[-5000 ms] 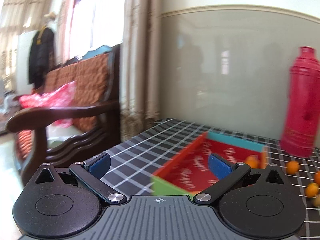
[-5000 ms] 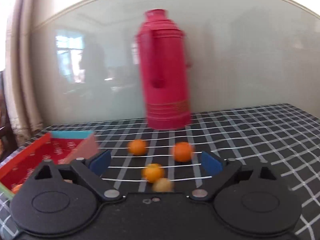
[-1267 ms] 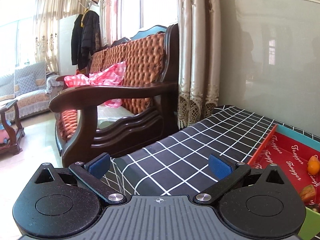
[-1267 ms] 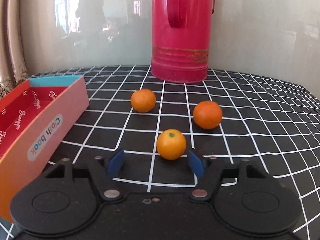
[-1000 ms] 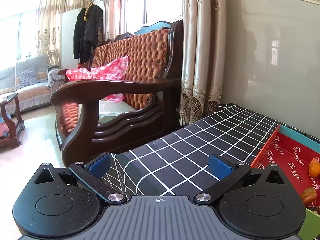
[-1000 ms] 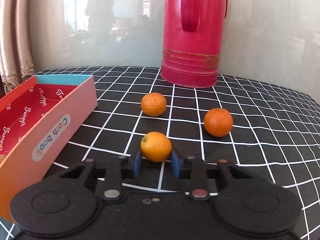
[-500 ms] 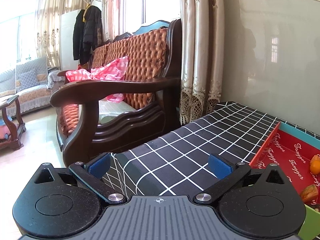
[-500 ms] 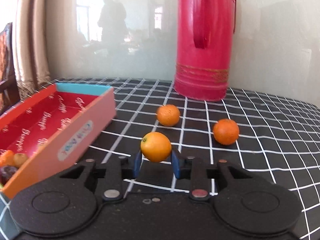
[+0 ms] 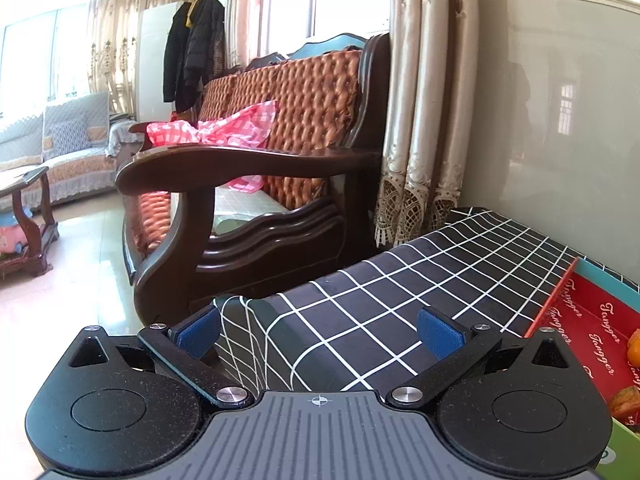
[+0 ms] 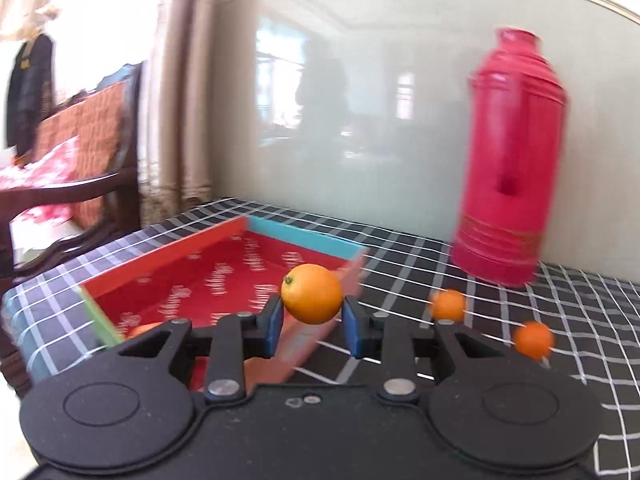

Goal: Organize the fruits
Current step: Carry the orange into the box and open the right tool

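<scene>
My right gripper [image 10: 313,320] is shut on a small orange [image 10: 312,299], held in the air above the near right wall of the red box [image 10: 224,276]. Two more oranges [image 10: 448,305] [image 10: 533,340] lie on the checked cloth to the right. Some fruit shows in the box's near corner [image 10: 140,329]. In the left wrist view my left gripper [image 9: 318,330] stands open over the table's corner with nothing between its blue pads. The red box [image 9: 592,320] sits at the right edge there, with fruit [image 9: 626,400] inside.
A tall red thermos [image 10: 510,160] stands at the back right against the wall. A dark wooden armchair [image 9: 256,168] with a pink checked cloth stands just left of the table, beside a curtain [image 9: 432,100]. The black checked tablecloth [image 9: 400,288] drops off at the near left corner.
The right gripper closed on the orange, lifted it off the cloth and carried it left toward the red box. The left gripper has barely moved.
</scene>
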The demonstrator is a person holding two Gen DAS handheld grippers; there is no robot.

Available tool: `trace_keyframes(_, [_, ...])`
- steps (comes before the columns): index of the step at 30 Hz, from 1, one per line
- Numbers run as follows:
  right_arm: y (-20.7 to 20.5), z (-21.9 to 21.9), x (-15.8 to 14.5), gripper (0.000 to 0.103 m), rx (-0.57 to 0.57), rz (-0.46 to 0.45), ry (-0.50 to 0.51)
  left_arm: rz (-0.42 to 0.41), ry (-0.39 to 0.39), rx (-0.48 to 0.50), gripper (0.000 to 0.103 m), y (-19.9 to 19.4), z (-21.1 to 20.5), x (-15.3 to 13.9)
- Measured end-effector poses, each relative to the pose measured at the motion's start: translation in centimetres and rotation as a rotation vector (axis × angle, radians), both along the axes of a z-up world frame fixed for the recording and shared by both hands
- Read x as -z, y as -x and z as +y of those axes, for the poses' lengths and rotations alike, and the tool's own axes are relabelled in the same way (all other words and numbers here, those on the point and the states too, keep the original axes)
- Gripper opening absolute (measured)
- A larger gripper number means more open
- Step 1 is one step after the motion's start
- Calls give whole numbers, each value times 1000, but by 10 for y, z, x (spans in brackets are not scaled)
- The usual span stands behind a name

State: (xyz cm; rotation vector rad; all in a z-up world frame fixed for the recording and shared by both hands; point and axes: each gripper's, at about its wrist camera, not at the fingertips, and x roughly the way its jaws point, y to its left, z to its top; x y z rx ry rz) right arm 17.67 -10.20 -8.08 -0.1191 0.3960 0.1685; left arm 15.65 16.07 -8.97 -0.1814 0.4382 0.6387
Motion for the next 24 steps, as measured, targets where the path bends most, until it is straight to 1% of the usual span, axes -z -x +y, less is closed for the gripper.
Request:
trace_keyframes(3, [-2, 23, 2, 24, -50, 16, 41, 4, 12, -10, 103, 1, 6, 1])
trace_keyframes(6, [-10, 41, 6, 24, -73, 37, 72, 2, 12, -24, 103, 4, 13, 3])
trace_keyframes(10, [-18, 54, 7, 24, -63, 61, 80, 2, 26, -44, 103, 7, 22, 4])
trace_keyframes(12, [-20, 56, 6, 26, -55, 59, 83, 3, 35, -50, 103, 7, 25, 5])
trace_keyframes(13, [-19, 57, 6, 35, -44, 48, 94, 2, 40, -52, 103, 7, 26, 5])
trace_keyframes(14, [-16, 57, 5, 49, -39, 35, 103, 0, 44, -52, 103, 7, 26, 5])
trace_keyframes(16, [-8, 54, 1, 62, -39, -16, 106, -4, 47, -47, 103, 6, 26, 4])
trace_keyframes(19, [1, 46, -6, 63, -32, -67, 122, -5, 35, -35, 103, 5, 22, 4])
trace_keyframes(21, [6, 37, -10, 69, -15, -85, 118, -4, 27, -29, 103, 5, 19, 4])
trace_keyframes(22, [7, 32, -12, 74, -5, -92, 116, -3, 26, -28, 103, 4, 17, 3])
trace_keyframes(24, [8, 23, -14, 76, 22, -103, 118, -4, 23, -22, 103, 5, 14, 3])
